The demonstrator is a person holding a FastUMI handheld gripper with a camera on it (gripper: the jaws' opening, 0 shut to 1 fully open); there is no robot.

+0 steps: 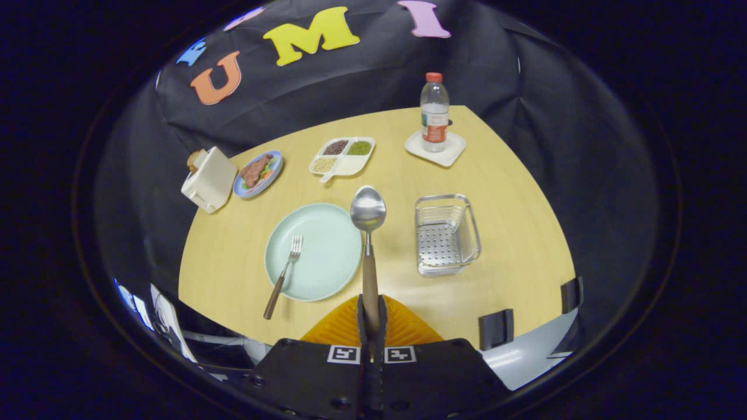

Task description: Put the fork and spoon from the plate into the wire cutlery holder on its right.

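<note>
Orange-fingered gripper (372,309) clamped on wooden-handled steel spoon (367,233), raised bowl-up, wooden-handled fork (283,275) across pale green plate (327,233) (left), wire cutlery holder (446,236) right, contents indistinct.

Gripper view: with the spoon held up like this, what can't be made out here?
- Spoon: the handle's lower end is hidden between the shut gripper fingers.
- Plate: a strip of its right rim is covered by the spoon.
- Fork: clear, lying on the plate with its handle over the near rim.
- Wire cutlery holder: the outside of its far wall is hidden.
</note>
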